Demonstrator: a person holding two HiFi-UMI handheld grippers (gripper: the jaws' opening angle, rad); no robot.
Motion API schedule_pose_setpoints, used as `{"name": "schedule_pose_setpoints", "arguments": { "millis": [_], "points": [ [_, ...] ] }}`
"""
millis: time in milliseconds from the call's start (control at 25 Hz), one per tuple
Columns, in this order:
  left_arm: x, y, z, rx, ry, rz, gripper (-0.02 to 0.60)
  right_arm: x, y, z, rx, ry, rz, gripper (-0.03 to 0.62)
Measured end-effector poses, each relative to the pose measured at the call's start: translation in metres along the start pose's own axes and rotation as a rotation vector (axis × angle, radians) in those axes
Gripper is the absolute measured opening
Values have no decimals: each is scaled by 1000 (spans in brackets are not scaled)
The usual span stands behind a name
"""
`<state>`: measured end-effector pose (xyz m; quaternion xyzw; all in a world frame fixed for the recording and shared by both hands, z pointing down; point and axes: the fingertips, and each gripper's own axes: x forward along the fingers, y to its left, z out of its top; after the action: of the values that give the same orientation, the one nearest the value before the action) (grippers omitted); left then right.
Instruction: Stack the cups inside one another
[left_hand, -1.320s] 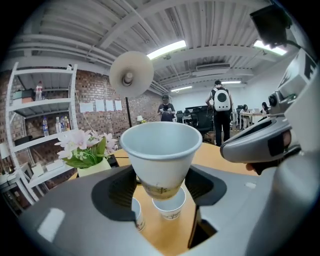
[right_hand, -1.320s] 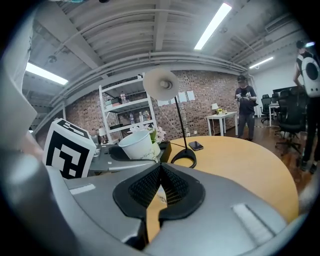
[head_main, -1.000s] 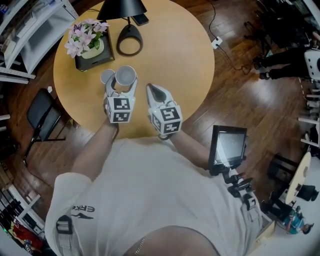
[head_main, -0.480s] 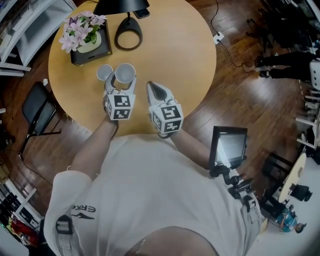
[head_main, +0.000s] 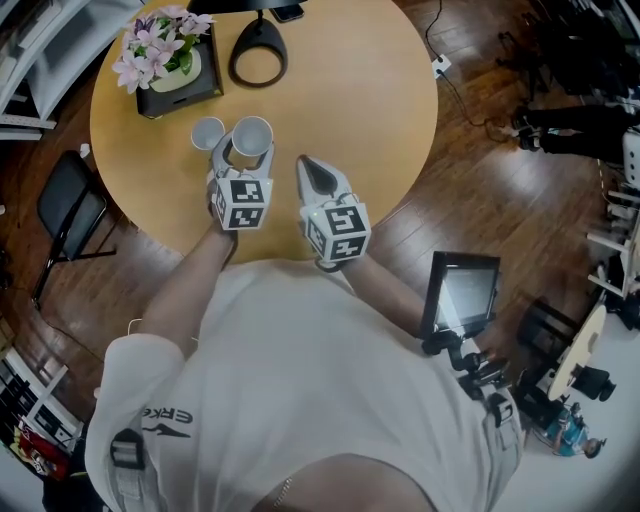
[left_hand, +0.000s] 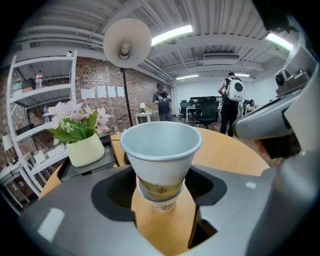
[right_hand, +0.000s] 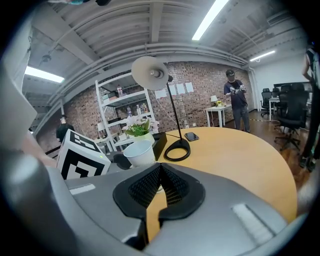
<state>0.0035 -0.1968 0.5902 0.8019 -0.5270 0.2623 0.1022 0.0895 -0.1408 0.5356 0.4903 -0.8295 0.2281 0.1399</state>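
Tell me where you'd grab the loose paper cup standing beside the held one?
Around its side wall just under the rim, jaws level, coming from the person's near side. The loose cup stands upright, mouth up; the flower tray crowds its far side and the held cup in the left gripper its right.

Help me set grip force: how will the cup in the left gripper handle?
The cup looks thin-walled paper, so probably light and easily dented. Empty and wider at the rim, it would likely tip if nudged.
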Motion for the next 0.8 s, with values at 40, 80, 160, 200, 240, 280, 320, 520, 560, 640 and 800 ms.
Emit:
{"name": "schedule_pose_setpoints", "arguments": {
  "millis": [40,80,160,200,240,280,320,520,560,640,800],
  "points": [
    [1,-1,-1,-3,4,0,305,0,0,0,0,1,1,14],
    [1,-1,-2,-6,6,0,305,-1,1,-1,-1,2,1,14],
    [3,-2,-3,-9,11,-1,305,-1,1,-1,-1,4,1,14],
    [4,-3,-4,-11,14,-3,305,-1,0,-1,0,5,0,14],
    [5,-4,-5,-11,18,-4,305,-2,0,-1,0,4,0,14],
    [6,-4,-6,-12,21,-4,305,-2,0,-1,0,4,0,14],
    [7,-4,-7,-13,24,-4,305,-2,-1,-1,0,4,-1,14],
    [9,-4,-10,-20,29,-5,307,-2,-2,-2,2,7,-2,14],
    [9,-4,-10,-20,29,-6,307,-2,-2,-2,3,7,-1,14],
    [8,-5,-10,-21,27,-7,307,-2,-2,-2,4,8,0,14],
    [8,-4,-10,-10,26,-4,308,-2,-1,-2,4,8,1,14]
  ]
}}
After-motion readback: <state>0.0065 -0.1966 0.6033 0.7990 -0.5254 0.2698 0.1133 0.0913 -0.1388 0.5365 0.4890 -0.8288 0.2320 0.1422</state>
